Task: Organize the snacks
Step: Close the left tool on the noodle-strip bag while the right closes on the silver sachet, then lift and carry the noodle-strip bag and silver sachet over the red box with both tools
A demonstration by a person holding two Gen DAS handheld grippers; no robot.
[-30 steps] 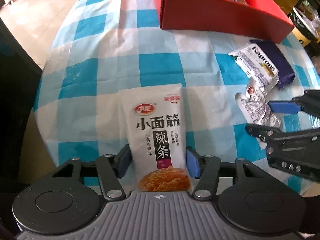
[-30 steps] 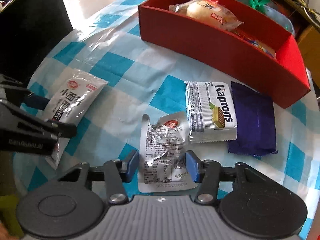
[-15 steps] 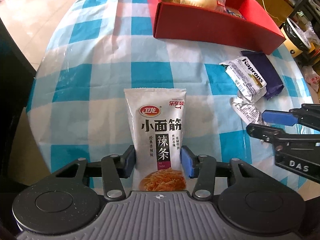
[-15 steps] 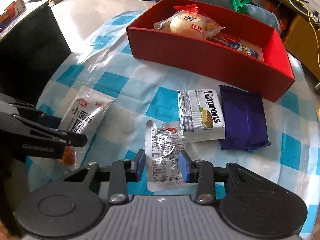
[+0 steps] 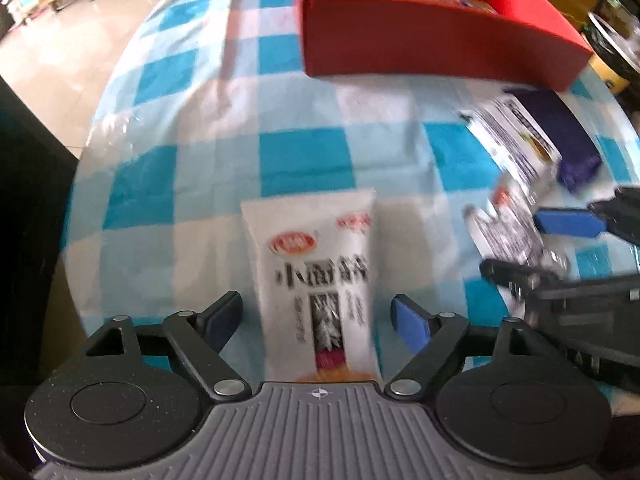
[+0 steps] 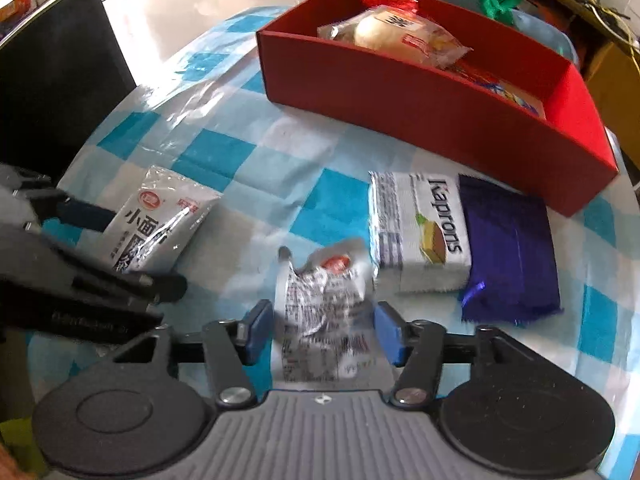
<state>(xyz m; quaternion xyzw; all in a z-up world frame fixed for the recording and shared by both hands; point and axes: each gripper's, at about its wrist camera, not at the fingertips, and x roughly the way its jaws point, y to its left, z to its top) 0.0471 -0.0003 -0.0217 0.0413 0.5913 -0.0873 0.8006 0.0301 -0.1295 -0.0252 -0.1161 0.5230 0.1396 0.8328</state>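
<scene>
A white spicy-strip packet lies flat on the blue checked cloth. It sits between the fingers of my left gripper, whose jaws are opening and stand well clear of both its sides. In the right wrist view that packet and the left gripper appear at the left. A crumpled silver packet lies between the pads of my right gripper. Its jaws are opening too, with the pads just off the foil. The right gripper shows at the right of the left wrist view.
A long red box stands at the back of the table, with a wrapped bun and other snacks inside. A Kaprons wafer pack rests on a purple packet in front of it. A dark cabinet borders the table's left edge.
Both pairs of jaws squeezed in on their packets half a second ago and have now spread apart again. The left pair is now much wider. Both packets still lie on the cloth.
</scene>
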